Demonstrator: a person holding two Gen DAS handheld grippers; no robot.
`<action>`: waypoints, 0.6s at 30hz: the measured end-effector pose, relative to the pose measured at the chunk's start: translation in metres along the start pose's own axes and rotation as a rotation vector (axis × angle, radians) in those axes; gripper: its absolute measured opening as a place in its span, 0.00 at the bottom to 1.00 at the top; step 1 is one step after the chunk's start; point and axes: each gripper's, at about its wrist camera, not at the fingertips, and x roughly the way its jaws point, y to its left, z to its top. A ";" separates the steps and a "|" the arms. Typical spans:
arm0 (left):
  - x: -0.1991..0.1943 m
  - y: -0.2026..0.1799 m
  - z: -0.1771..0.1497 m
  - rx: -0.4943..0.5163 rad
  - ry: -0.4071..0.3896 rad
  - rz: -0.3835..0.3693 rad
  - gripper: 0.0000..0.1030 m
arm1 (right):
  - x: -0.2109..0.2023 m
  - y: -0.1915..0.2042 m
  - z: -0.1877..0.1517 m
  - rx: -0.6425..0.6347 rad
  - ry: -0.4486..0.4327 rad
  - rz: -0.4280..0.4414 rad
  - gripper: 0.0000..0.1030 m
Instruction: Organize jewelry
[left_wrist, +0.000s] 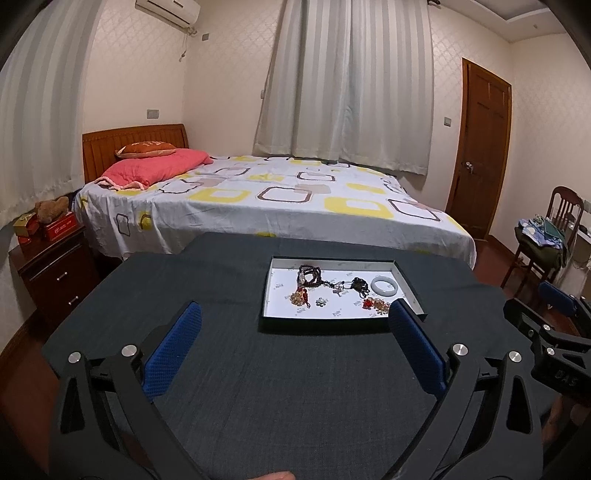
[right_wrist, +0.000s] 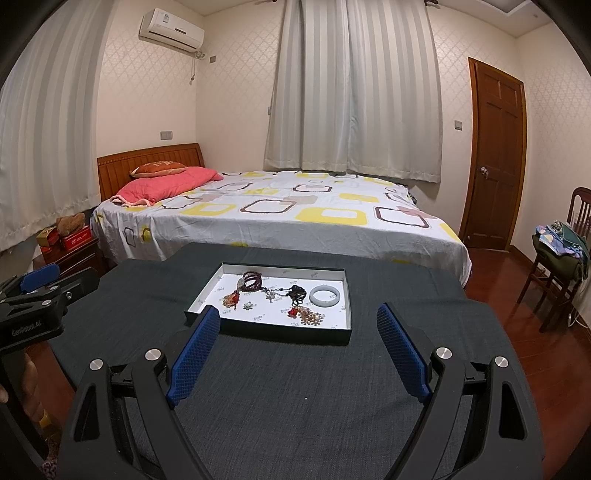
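A shallow black tray with a white floor (left_wrist: 280, 295) (right_wrist: 210, 288) lies on a dark cloth-covered table (left_wrist: 295, 376) (right_wrist: 295, 387). In it lie a pale jade bangle (left_wrist: 384, 285) (right_wrist: 325, 295), a dark brown bead bracelet (left_wrist: 309, 276) (right_wrist: 252, 281), a black cord piece (left_wrist: 360, 285) (right_wrist: 297, 291), a star pendant (left_wrist: 338, 290) (right_wrist: 271, 295), a small flower charm (left_wrist: 321, 302) (right_wrist: 249, 305), and red-and-gold bead clusters (left_wrist: 377, 305) (right_wrist: 308, 314). My left gripper (left_wrist: 295, 312) and right gripper (right_wrist: 297, 315) are both open and empty, hovering in front of the tray.
A bed with a patterned sheet (left_wrist: 280, 199) (right_wrist: 288, 214) stands right behind the table. A nightstand (left_wrist: 55, 273) is at the left. A chair piled with clothes (right_wrist: 561, 251) and a wooden door (right_wrist: 495, 155) are at the right.
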 end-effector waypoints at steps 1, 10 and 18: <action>0.000 0.000 0.000 0.001 0.002 0.001 0.96 | 0.000 0.000 0.000 0.000 0.000 0.000 0.81; 0.004 -0.001 -0.001 -0.001 0.014 0.007 0.96 | 0.001 0.003 -0.003 -0.001 0.003 0.003 0.81; 0.009 -0.003 -0.006 0.016 0.022 0.022 0.96 | 0.001 0.008 -0.010 0.001 0.006 0.006 0.81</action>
